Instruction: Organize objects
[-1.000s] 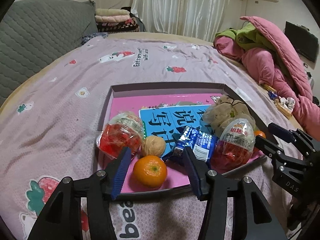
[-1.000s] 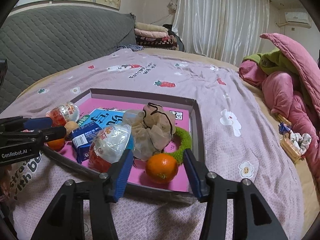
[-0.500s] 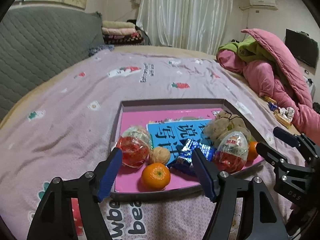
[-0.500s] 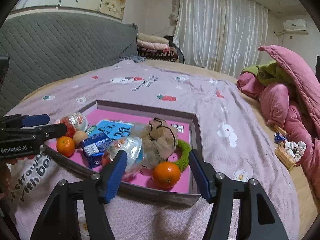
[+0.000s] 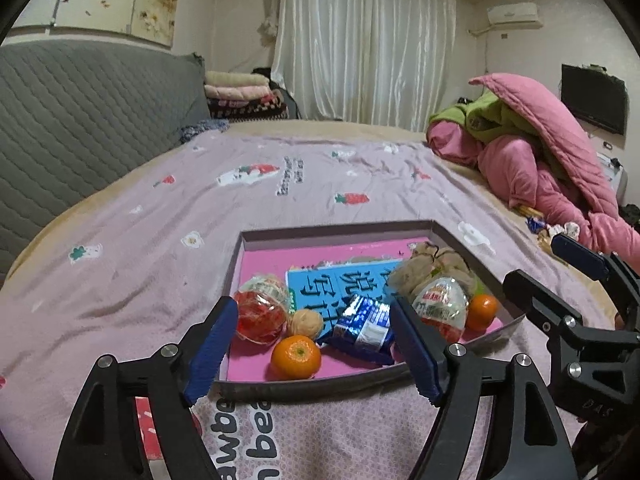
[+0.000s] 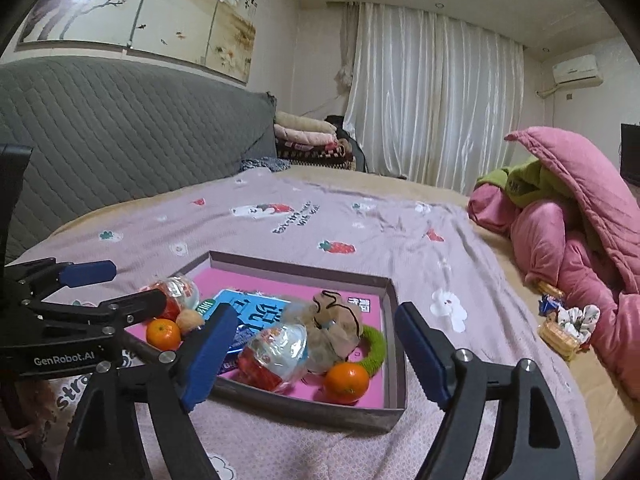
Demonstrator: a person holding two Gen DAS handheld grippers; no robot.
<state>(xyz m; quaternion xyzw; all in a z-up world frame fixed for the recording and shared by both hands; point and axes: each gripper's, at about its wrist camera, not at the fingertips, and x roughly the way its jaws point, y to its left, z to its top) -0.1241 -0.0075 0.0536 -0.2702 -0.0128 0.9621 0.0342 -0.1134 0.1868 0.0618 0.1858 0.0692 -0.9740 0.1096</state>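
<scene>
Both tools are hanging empty above the near edge of the shallow grey cardboard tray with a pink floor (image 5: 332, 390), which is lying on the strawberry-print lilac bedspread (image 5: 120, 248). The left gripper (image 5: 316, 344) is standing with its blue-padded fingers spread wide and gripping nothing; the small round orange tangerine (image 5: 296, 357) is sitting straight ahead of it, just inside the tray's near wall and centred in the gap between the pads. The right gripper (image 6: 316, 354) is likewise gaping wide and carrying nothing, and a second orange tangerine (image 6: 346, 377) is lying directly before it, near the tray's near right corner, touching the fuzzy green ring (image 6: 376, 346). Each fruit is round (so no long axis is dictating wrist angle), and each is nearer its own tool, the left one for the near-left fruit, the right one for the near-right. The crinkly blue snack packet (image 5: 362, 330), beside the left tangerine, is running lengthwise from the near edge toward the blue printed booklet (image 5: 332, 292). The tray wall is standing between each tool and its fruit, so an approach would probably need to come from above.
</scene>
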